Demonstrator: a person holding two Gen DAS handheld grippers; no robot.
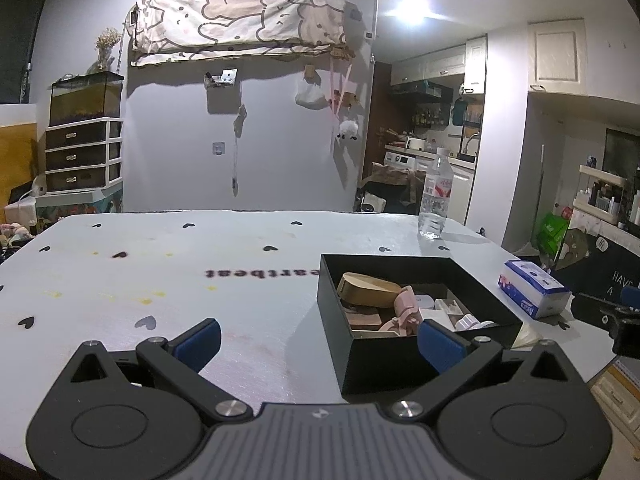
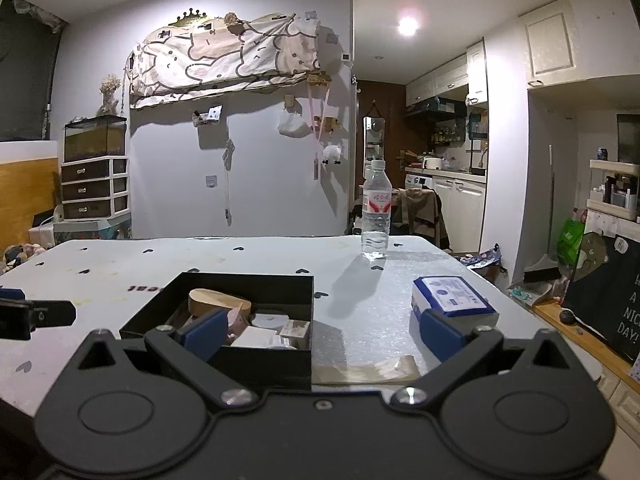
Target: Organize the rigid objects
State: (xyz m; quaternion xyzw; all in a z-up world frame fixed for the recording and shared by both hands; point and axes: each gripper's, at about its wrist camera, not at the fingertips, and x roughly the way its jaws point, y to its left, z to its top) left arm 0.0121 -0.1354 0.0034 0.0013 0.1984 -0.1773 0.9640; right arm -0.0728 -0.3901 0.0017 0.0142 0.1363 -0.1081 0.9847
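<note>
Right wrist view shows our right hand-held gripper (image 2: 322,330) spread wide and empty above the bench (image 2: 372,316), the box (image 2: 256,356) of items lower left, so we judge the tissue pack (image 2: 452,296) comes next.

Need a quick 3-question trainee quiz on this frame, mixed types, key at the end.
1. True or false: the water bottle stands inside the black box.
2. The tissue pack lies on which side of the box in the right wrist view? A) left B) right
3. Fill in: both the left tongs and the right tongs are ____ and hold nothing.

Key: 1 false, it stands on the table beyond the box; 2 B; 3 open.
</note>
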